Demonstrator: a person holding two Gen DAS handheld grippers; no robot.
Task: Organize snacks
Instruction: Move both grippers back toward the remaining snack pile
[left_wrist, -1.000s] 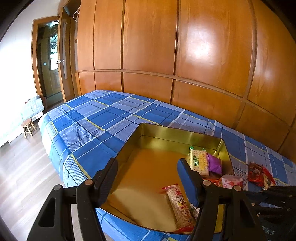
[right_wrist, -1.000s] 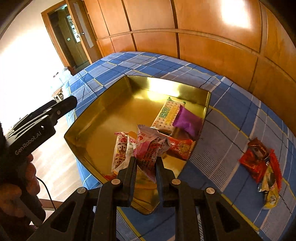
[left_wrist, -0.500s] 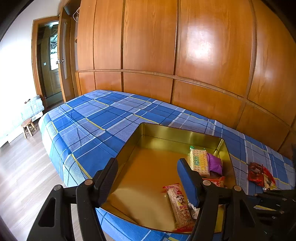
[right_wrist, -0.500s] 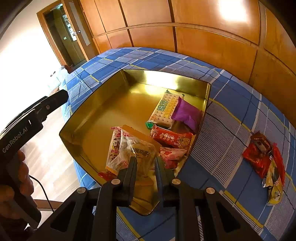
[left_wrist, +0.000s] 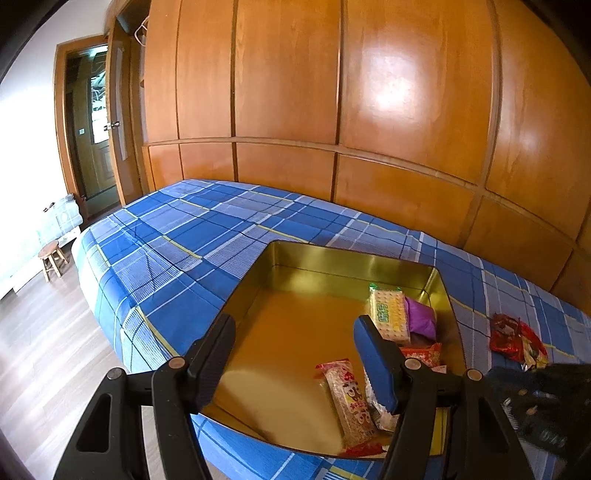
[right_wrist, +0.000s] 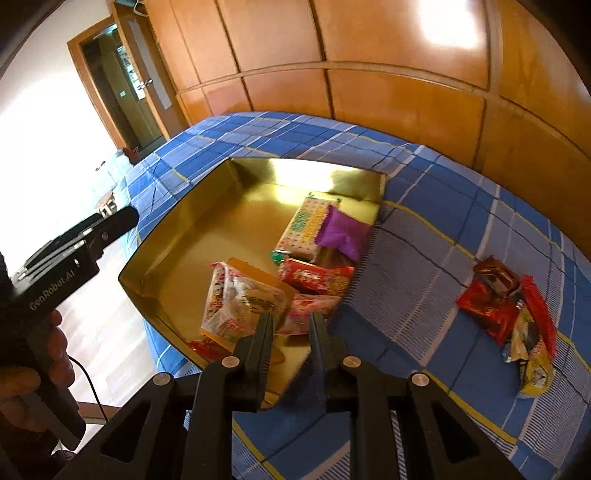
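Left gripper (right_wrist: 127, 220) reads "GenRobot.AI" — jaws half open, empty. Right gripper (right_wrist: 290, 322) jaws nearly closed, empty, over gold tin (right_wrist: 177, 221) holding snacks (right_wrist: 314, 275); loose packets (right_wrist: 513, 310) on bed, right.

Bright daylight — glare, fisheye warp.

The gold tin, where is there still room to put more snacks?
The gold tin has a big bare floor along its left wall and far-left corner. Its right side is crowded: the cracker pack, purple packet and red packet bunch there. The blue plaid cover between tin and loose snack pile is bare too.
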